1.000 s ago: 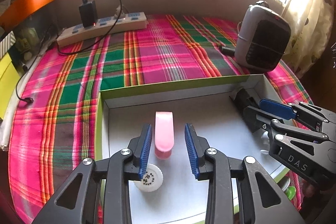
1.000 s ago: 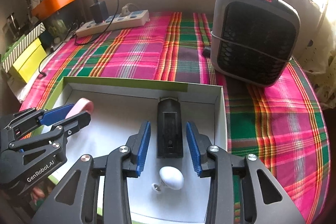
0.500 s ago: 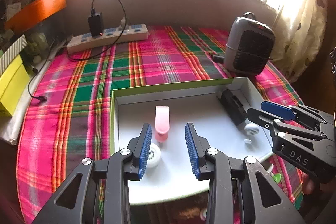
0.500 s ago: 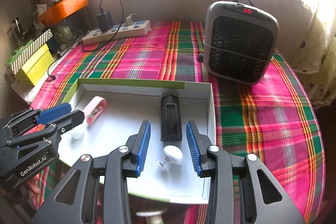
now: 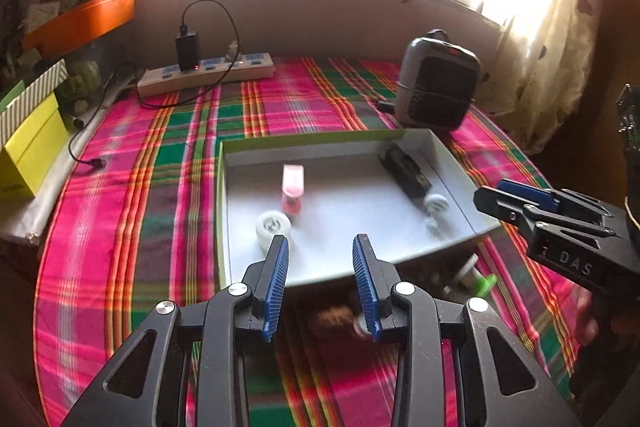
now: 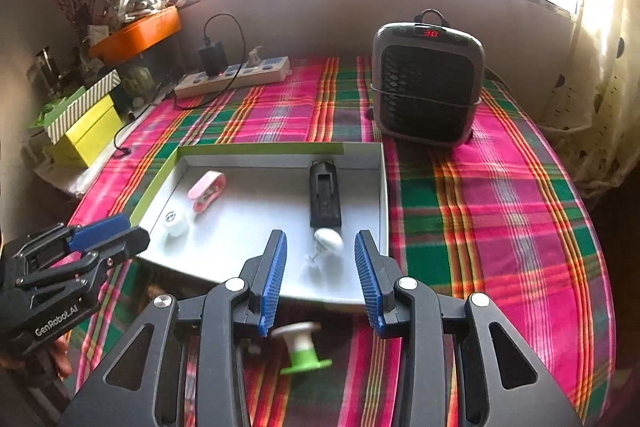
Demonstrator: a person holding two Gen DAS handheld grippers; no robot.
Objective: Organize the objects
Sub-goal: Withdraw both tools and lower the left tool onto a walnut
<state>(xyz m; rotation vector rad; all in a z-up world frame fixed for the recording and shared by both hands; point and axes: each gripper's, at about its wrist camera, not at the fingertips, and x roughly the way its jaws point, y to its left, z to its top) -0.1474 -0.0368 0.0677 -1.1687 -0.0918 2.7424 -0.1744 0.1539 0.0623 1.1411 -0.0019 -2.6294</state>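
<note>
A shallow white tray (image 5: 446, 151) with a green rim (image 6: 256, 148) lies on the plaid cloth. In it are a pink clip (image 5: 292, 183) (image 6: 207, 189), a white round cap (image 5: 273, 227) (image 6: 175, 223), a black oblong device (image 5: 406, 173) (image 6: 325, 193) and a white egg-shaped piece (image 5: 435, 203) (image 6: 328, 238). My left gripper (image 5: 322, 283) is open and empty, held back over the tray's near edge. My right gripper (image 6: 320, 283) is open and empty, also at the near edge. A green and white spool (image 6: 302, 347) (image 5: 478, 277) lies on the cloth in front of the tray.
A grey heater (image 6: 426, 83) (image 5: 436, 91) stands behind the tray at right. A power strip with a charger (image 5: 206, 77) (image 6: 232, 75) lies at the back. A yellow box (image 5: 30, 143) (image 6: 86, 133) sits at far left. A blurred brown object (image 5: 334, 317) lies near the left gripper.
Both grippers have pulled back and risen away from the tray, still open. More of the table, the tray's near edge and the spool have come into view.
</note>
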